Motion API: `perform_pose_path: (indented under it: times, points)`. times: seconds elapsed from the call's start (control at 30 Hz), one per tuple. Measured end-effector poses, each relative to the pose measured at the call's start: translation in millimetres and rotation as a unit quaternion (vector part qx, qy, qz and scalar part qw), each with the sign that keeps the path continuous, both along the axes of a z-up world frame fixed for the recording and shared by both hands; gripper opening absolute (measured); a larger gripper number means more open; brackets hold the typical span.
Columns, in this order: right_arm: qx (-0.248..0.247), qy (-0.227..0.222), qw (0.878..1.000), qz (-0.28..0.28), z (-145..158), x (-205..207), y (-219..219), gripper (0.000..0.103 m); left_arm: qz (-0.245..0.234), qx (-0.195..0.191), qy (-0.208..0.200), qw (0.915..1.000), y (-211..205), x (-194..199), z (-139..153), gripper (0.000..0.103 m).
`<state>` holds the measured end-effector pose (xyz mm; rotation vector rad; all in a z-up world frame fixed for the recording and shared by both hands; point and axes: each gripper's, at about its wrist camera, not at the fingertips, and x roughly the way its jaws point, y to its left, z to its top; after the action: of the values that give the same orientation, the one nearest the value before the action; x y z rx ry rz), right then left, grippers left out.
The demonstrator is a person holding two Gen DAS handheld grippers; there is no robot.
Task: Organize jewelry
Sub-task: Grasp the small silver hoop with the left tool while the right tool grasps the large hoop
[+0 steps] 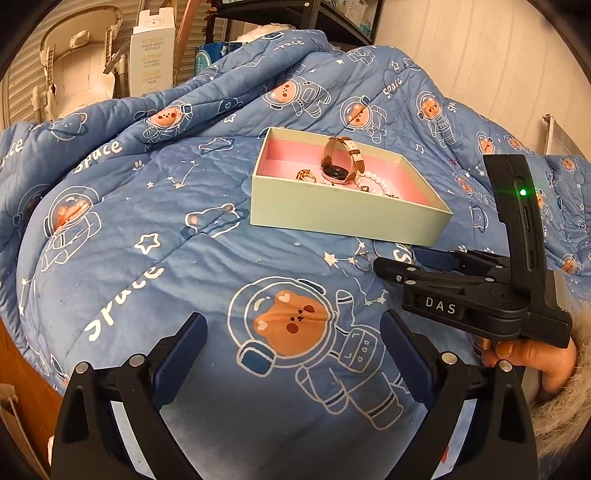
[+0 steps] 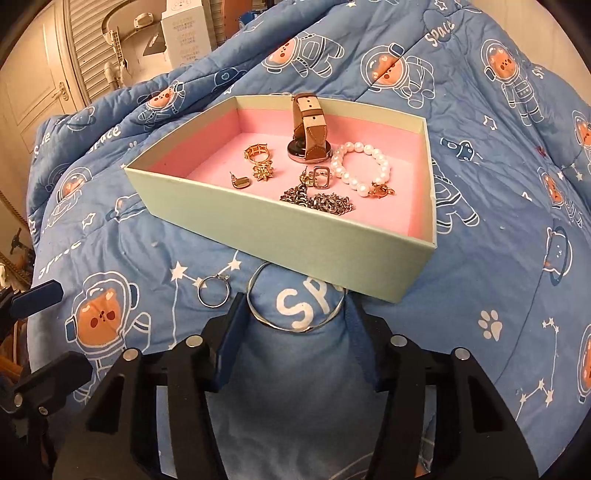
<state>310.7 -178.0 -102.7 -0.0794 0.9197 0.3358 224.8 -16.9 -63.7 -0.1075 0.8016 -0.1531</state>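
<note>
A pale green box (image 2: 321, 236) with a pink lining sits on the blue space-print quilt (image 2: 498, 258). In it lie a watch (image 2: 308, 129), a pearl bracelet (image 2: 364, 162), a silver chain (image 2: 317, 201) and several gold pieces (image 2: 256, 155). A thin silver bangle (image 2: 258, 314) lies on the quilt in front of the box, with a small silver ring (image 2: 213, 291) to its left. My right gripper (image 2: 295, 317) is open, its fingers astride the bangle and a fold of quilt. My left gripper (image 1: 293, 328) is open and empty over the quilt. The box (image 1: 332, 214) and right gripper (image 1: 391, 264) show there too.
White cartons (image 1: 151, 59) and a beige plastic seat (image 1: 77, 62) stand behind the bed. A dark shelf (image 1: 295, 14) is at the back, a pale wall on the right. The quilt bulges into folds around the box.
</note>
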Motion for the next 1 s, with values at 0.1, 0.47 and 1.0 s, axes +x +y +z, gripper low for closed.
perform_pose_path:
  times: [0.1, 0.47, 1.0]
  points:
    - [0.007, 0.002, 1.0, 0.002, 0.2, 0.2, -2.7, 0.053, -0.007, 0.004, -0.001, 1.0, -4.0, 4.3, 0.4, 0.091]
    - [0.025, 0.009, 1.0, 0.0, 4.6, -21.0, -24.4, 0.052, -0.082, 0.034, 0.014, 0.9959, -38.8, 32.5, -5.3, 0.059]
    - [0.043, 0.018, 0.999, -0.022, 6.5, -48.8, -53.7, 0.052, -0.118, 0.053, 0.043, 0.9906, -71.5, 75.6, -18.9, 0.018]
